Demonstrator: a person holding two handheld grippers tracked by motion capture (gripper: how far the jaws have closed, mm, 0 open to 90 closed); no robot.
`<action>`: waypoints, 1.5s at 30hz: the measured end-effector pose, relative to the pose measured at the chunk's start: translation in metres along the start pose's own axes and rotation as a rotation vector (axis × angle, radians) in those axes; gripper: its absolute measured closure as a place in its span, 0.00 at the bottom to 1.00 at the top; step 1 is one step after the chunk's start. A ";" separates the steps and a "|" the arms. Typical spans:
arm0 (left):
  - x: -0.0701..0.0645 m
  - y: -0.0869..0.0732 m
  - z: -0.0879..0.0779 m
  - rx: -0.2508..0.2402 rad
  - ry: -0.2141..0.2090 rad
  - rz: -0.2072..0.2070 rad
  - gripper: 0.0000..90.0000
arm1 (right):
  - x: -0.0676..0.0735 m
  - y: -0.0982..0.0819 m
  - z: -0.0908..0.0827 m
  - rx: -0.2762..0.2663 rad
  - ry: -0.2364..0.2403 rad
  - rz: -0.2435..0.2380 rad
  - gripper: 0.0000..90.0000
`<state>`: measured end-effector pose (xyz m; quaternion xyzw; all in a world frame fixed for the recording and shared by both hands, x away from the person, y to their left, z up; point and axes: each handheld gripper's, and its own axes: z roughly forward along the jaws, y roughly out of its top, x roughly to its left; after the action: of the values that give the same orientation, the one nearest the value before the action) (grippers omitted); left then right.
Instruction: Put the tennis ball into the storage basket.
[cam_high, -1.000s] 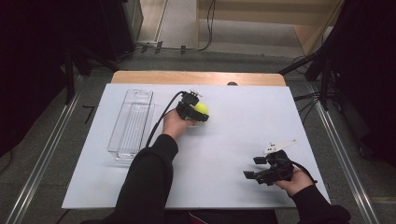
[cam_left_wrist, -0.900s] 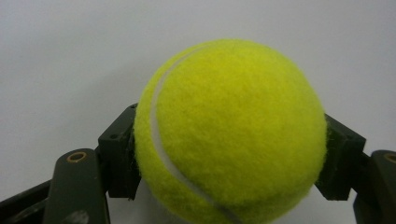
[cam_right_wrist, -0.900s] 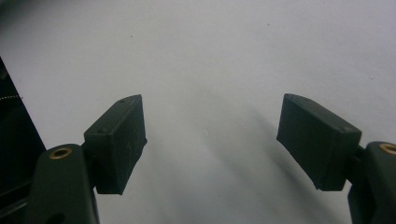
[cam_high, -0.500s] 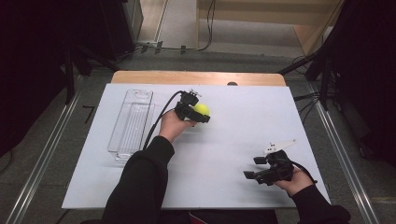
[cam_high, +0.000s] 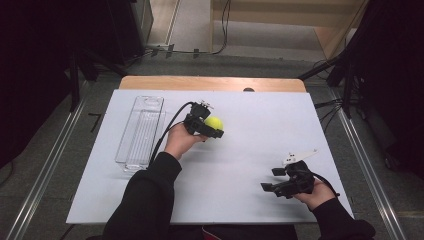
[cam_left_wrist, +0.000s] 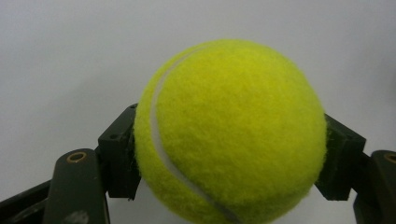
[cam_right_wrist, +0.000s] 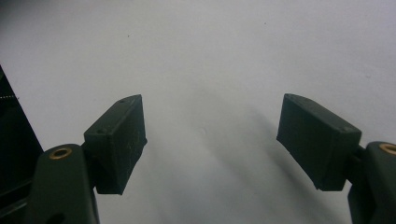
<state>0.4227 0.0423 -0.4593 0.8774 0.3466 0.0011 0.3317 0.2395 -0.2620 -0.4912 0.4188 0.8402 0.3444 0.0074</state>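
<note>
Yellow felt marks the tennis ball (cam_left_wrist: 231, 133), wedged between the two jaws of the left claw (cam_high: 214, 128), whose pads press on its left and right sides. Seen from above, ball and claw sit over the middle of the white bench (cam_high: 260, 120), right of a clear plastic tray (cam_high: 141, 131). At the near right, the right claw (cam_high: 272, 181) gapes wide, holding nothing.

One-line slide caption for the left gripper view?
Left gripper clamps a yellow tennis ball between both black jaws above the white table.
</note>
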 end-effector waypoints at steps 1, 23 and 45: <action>0.000 0.000 -0.001 0.014 -0.002 0.005 0.29 | 0.000 0.000 0.000 0.001 0.000 -0.001 0.24; -0.019 -0.003 -0.025 0.055 -0.057 0.056 0.29 | 0.001 -0.001 -0.002 -0.008 0.000 0.000 0.24; -0.022 0.001 -0.049 0.055 -0.103 0.061 0.29 | 0.000 -0.001 -0.003 -0.008 -0.002 0.003 0.24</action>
<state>0.3949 0.0566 -0.4152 0.8953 0.3020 -0.0434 0.3245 0.2376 -0.2641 -0.4900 0.4204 0.8382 0.3472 0.0092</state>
